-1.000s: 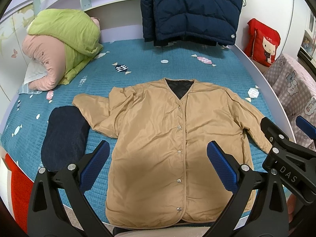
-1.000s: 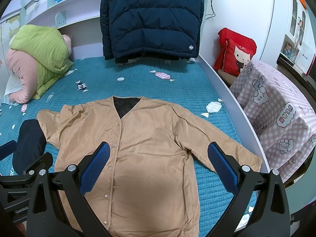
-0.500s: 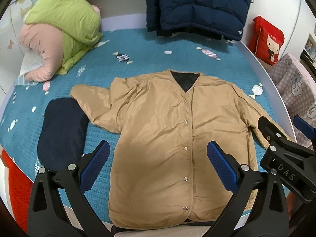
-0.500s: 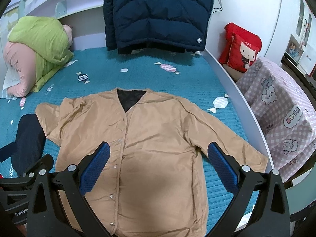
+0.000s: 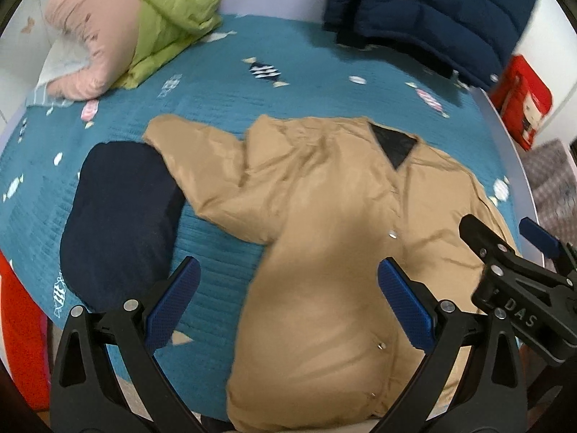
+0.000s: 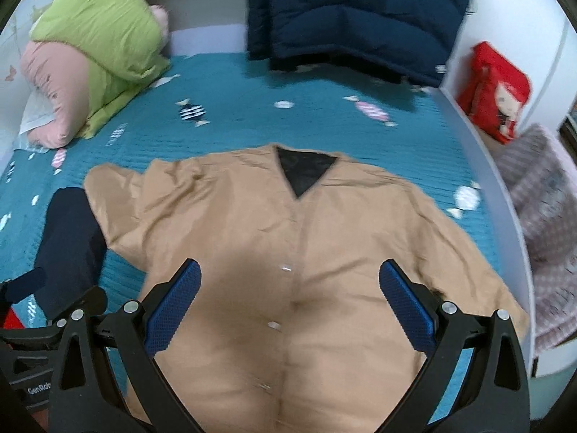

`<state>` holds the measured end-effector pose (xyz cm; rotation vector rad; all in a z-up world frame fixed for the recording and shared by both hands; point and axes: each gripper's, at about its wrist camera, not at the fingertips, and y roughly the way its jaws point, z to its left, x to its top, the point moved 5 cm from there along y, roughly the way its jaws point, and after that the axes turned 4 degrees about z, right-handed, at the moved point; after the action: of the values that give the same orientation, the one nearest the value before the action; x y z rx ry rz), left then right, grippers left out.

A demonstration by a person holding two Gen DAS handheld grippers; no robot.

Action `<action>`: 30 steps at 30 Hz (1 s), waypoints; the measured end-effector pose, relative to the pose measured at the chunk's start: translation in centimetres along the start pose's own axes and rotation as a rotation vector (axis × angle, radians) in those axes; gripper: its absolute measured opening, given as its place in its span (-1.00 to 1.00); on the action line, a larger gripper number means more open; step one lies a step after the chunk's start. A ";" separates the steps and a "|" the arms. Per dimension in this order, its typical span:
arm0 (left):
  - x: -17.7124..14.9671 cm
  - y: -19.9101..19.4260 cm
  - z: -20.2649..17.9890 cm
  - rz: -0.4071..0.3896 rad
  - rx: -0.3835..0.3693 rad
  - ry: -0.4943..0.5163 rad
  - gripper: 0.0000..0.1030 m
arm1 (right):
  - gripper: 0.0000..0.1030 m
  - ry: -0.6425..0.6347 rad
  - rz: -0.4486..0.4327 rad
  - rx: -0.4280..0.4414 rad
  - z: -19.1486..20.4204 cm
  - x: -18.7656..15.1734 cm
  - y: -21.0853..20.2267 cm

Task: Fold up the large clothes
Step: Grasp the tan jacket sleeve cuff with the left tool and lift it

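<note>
A tan snap-front jacket (image 5: 324,238) with a black lining lies flat, front up, on the teal bed; it also shows in the right wrist view (image 6: 288,252). Its left sleeve (image 5: 202,176) bends out over a dark navy folded garment (image 5: 119,223). Its right sleeve (image 6: 468,252) runs toward the bed's right edge. My left gripper (image 5: 288,303) is open and empty above the jacket's lower left side. My right gripper (image 6: 288,303) is open and empty above the jacket's middle, over the snap line. The right gripper also shows at the right in the left wrist view (image 5: 519,270).
A green and pink rolled duvet (image 6: 90,57) lies at the back left. A navy puffer coat (image 6: 360,18) hangs at the head of the bed. A red cushion (image 6: 494,90) and a checked cloth (image 6: 548,223) are off the bed's right edge (image 6: 479,158).
Both grippers have moved forward and lower toward the jacket. The left view has swung left, showing more of the left sleeve and the navy garment. The jacket has not moved.
</note>
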<state>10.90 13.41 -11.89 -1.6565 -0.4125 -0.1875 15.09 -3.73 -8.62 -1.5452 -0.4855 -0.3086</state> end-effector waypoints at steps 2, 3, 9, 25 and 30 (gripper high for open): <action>1.5 1.5 2.3 0.017 0.023 -0.035 0.92 | 0.86 -0.017 0.022 0.055 1.6 1.0 1.7; 2.3 2.3 3.3 0.028 0.029 -0.048 0.92 | 0.86 -0.019 0.031 0.081 2.2 1.5 2.5; 7.4 6.5 10.0 0.071 -0.001 -0.139 0.92 | 0.36 -0.024 0.059 0.233 6.4 4.6 8.0; 17.4 19.1 22.2 0.167 -0.146 -0.427 0.89 | -0.52 0.002 0.413 0.353 12.9 4.5 22.8; 18.1 21.0 23.6 0.126 -0.093 -0.468 -0.87 | -0.61 0.042 0.410 0.389 12.4 4.9 24.4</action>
<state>32.67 37.81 -27.98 -1.8098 -0.6547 0.2858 29.84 9.56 -28.12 -1.2183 -0.1717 0.0699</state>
